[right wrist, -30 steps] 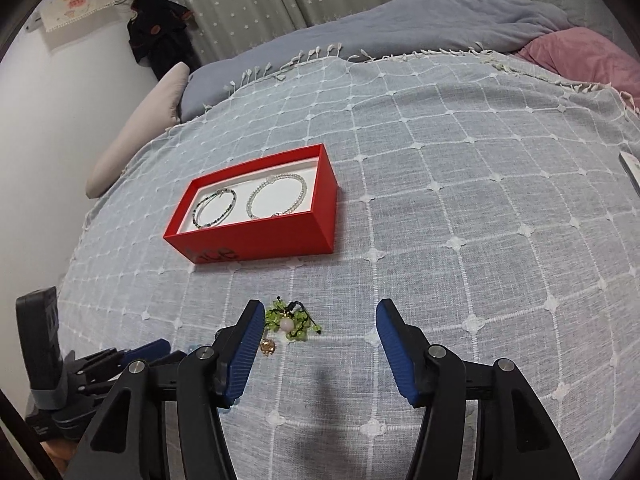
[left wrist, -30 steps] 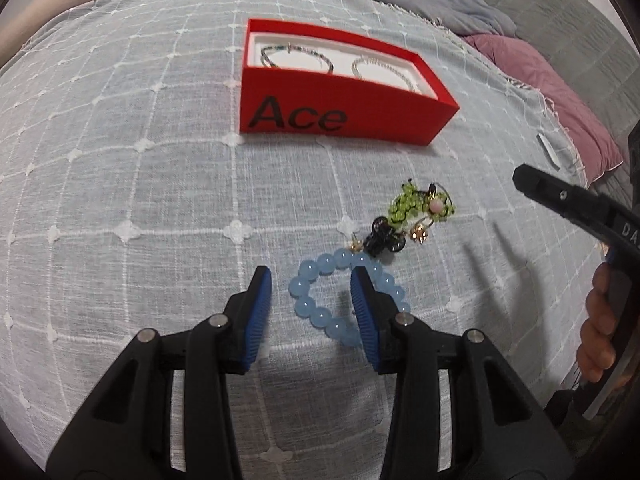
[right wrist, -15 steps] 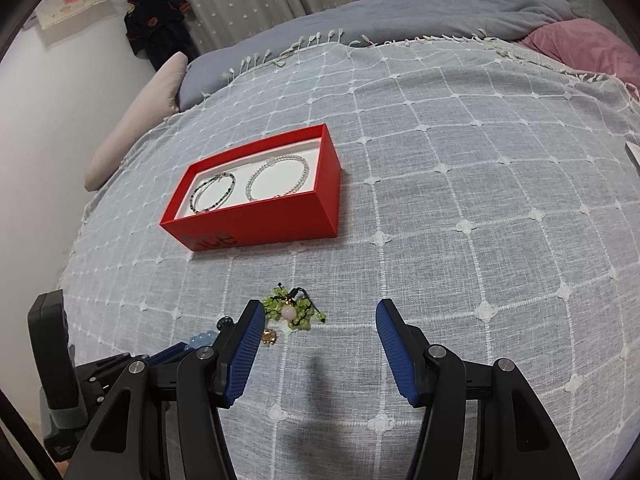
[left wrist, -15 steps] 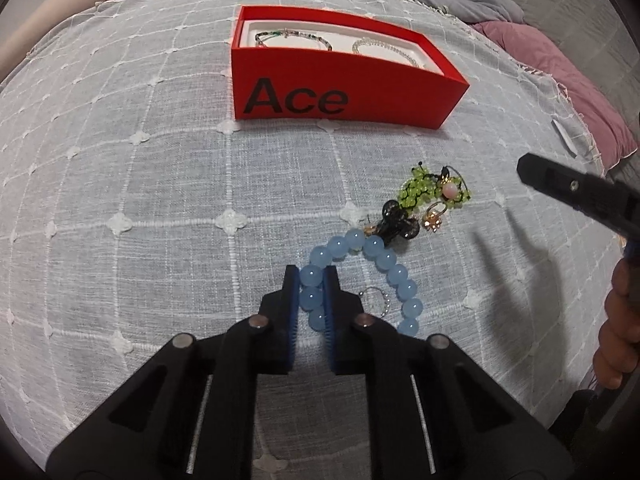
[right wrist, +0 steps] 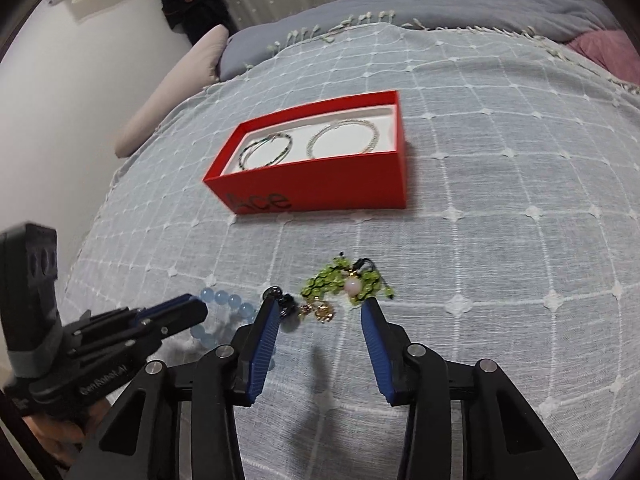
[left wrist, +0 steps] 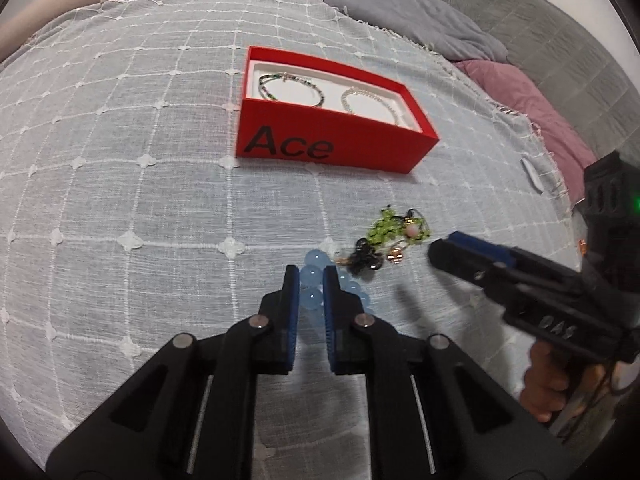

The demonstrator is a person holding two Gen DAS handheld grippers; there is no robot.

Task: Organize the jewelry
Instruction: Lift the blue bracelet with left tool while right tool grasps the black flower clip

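My left gripper [left wrist: 311, 276] is shut on a blue bead bracelet [left wrist: 313, 273], which also shows in the right wrist view [right wrist: 224, 300]. A green bead bracelet with a pink bead [left wrist: 396, 228] [right wrist: 348, 282], a black piece [left wrist: 366, 260] and a small gold piece [left wrist: 396, 256] [right wrist: 322, 312] lie just right of it on the bedspread. My right gripper [right wrist: 318, 318] is open, just short of the green bracelet. A red open box marked "Ace" [left wrist: 320, 148] [right wrist: 320, 188] beyond holds two thin bracelets.
A white checked bedspread [left wrist: 120, 200] covers the bed. A grey blanket [left wrist: 400, 12] and a pink pillow [left wrist: 532, 108] lie at the far right. A small white tag [left wrist: 532, 176] lies near the right edge.
My left gripper closed on the blue bracelet and has lifted part of it. My right gripper moved forward and down toward the green bracelet.
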